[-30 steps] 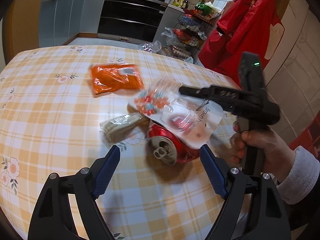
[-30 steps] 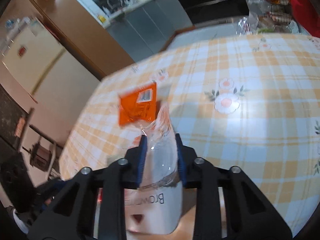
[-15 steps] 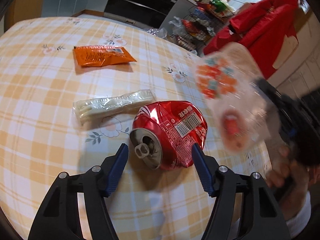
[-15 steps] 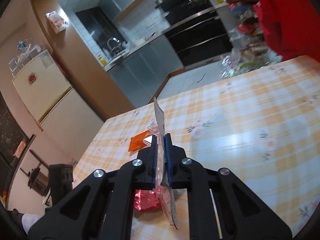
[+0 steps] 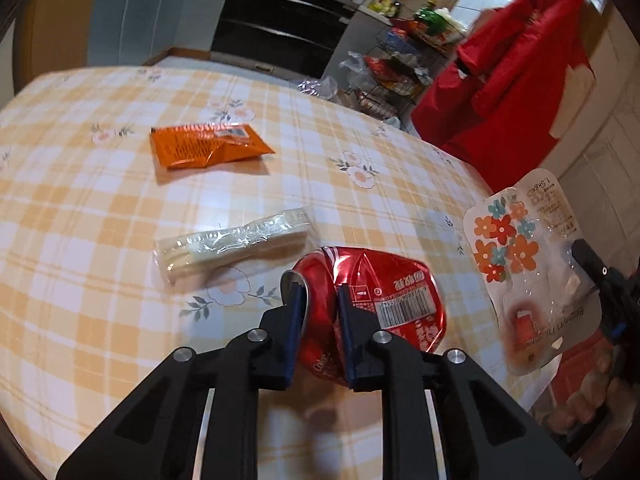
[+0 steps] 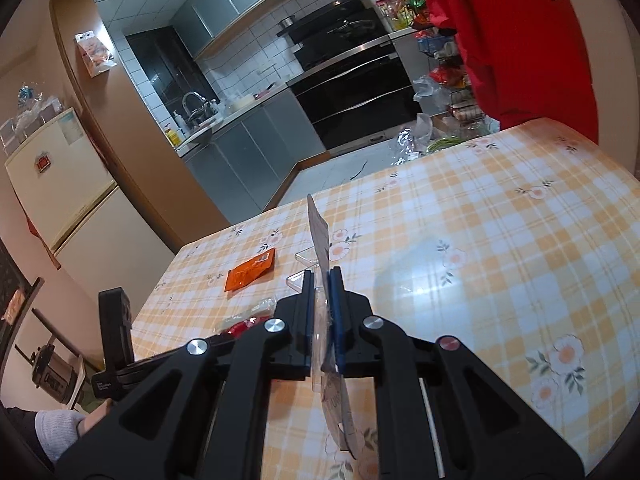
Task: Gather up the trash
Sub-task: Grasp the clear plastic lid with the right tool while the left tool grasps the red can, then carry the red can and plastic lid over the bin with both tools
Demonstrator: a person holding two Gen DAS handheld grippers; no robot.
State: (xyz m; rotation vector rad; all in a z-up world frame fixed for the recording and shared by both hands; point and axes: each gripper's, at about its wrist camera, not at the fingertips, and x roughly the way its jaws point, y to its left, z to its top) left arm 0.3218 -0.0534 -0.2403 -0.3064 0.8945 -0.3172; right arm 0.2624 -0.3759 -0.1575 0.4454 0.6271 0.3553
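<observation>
The left gripper (image 5: 319,308) is clenched on the crushed red can (image 5: 372,304). Its two blue fingers (image 5: 295,312) press the can near the open top end, one on each side, and the rest of the can sticks out to the right of the fingers, with the barcode facing up. The can rests on the checked tablecloth (image 5: 80,240).

Just ahead of the left fingers and a little to their left lies a clear plastic wrapper (image 5: 234,242) with something pale inside. It is near the can, but whether they touch I cannot tell. Farther ahead, well apart from the fingers, an orange snack packet (image 5: 206,150) lies flat on the cloth.

The right gripper (image 6: 321,312) is grasping a blister pack (image 6: 320,232), the card held on edge between the closed fingers (image 6: 336,316), so it stands up ahead of them and also hangs down under them. In the left wrist view the same pack (image 5: 524,264) shows its printed face with orange and blue flowers, held up beyond the table edge, to the right of the can and apart from it.

Behind the table stand a dark oven (image 6: 356,92), a wire rack with bags (image 5: 396,72) and a red garment (image 5: 512,80) hanging on the right.
</observation>
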